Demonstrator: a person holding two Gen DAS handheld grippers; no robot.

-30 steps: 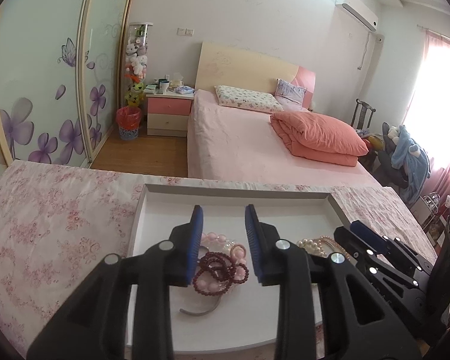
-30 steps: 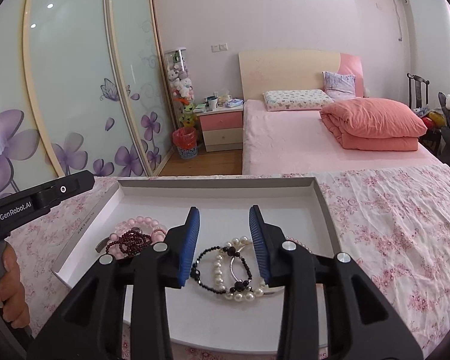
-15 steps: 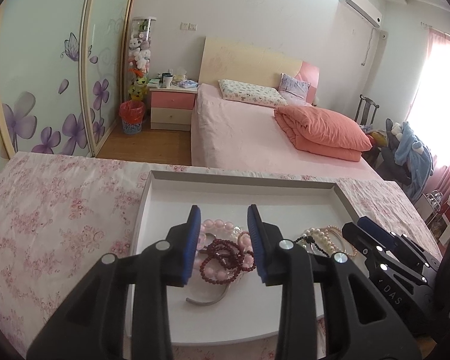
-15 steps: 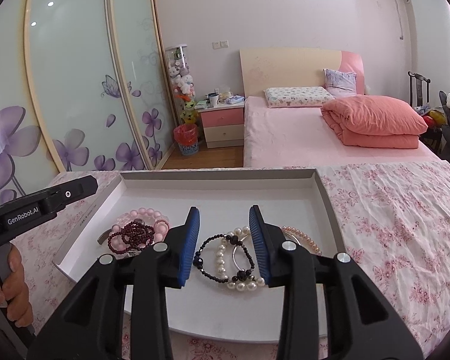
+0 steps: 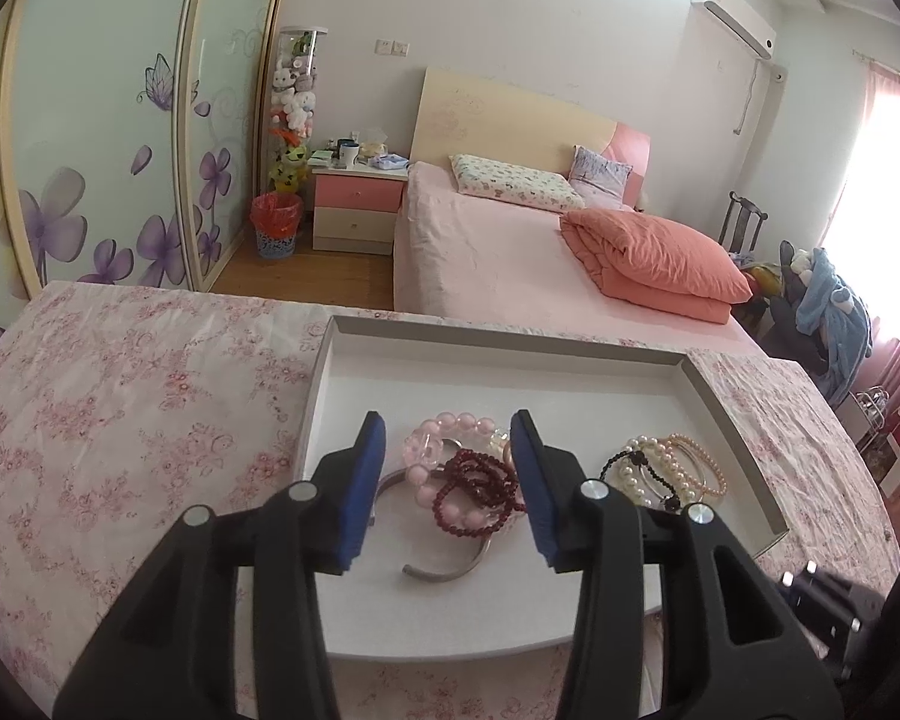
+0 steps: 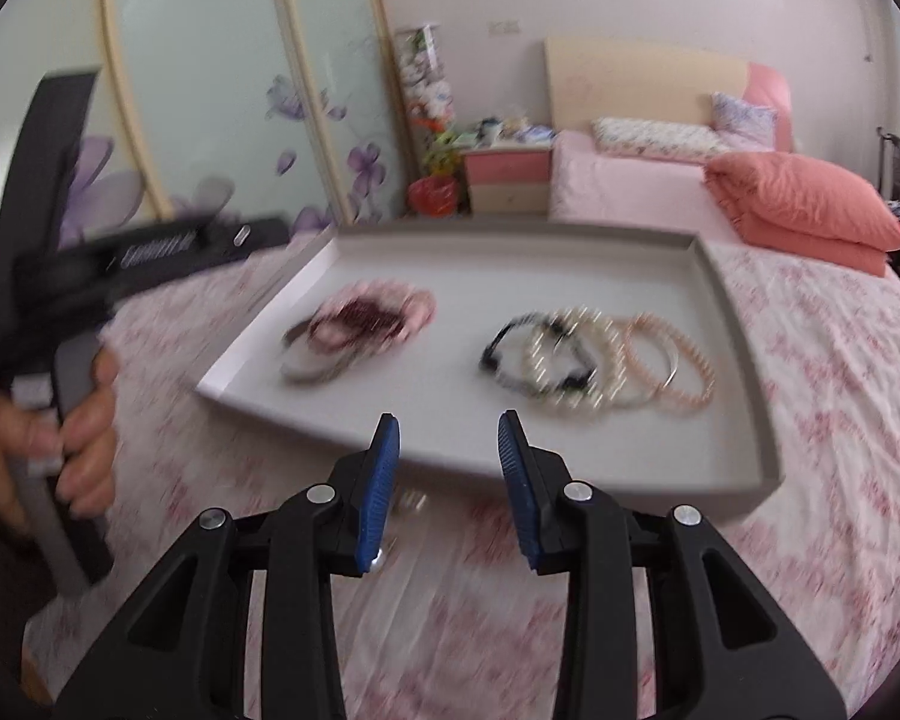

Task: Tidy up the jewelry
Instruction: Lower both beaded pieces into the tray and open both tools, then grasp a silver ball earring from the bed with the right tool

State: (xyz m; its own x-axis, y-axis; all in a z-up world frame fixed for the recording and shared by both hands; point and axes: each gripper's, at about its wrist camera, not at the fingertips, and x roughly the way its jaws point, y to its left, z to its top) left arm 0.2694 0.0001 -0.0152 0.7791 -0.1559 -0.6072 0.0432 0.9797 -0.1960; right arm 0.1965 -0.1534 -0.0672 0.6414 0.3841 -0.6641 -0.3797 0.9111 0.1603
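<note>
- In the white tray (image 5: 714,402) on the floral tablecloth (image 5: 120,420), the jewelry lies in two heaps: a left one of a pink bead bracelet (image 5: 444,438), a dark red bead bracelet (image 5: 480,492) and a silver bangle (image 5: 450,570), and a right one of a black bead bracelet (image 6: 504,348), a pearl bracelet (image 6: 576,360) and a peach bead bracelet (image 6: 684,360).
- The left gripper (image 5: 447,480) hangs over the left heap with its jaws apart and nothing between them. The red strand lies looped over the pink beads and the bangle, so a pinch here would likely drag all three up together.
- The silver bangle is hard and thin; a grip on its rim could let it slip off the blue pads (image 5: 363,480) and skid across the tray.
- The right gripper (image 6: 447,474) stands outside the tray's near edge, above the cloth, also spread and empty. Its view is smeared, so how the right heap's strands overlap cannot be read; a reach guided by it risks catching two bracelets at once.
- The tray looks light, and a push on its rim could slide it on the cloth.
</note>
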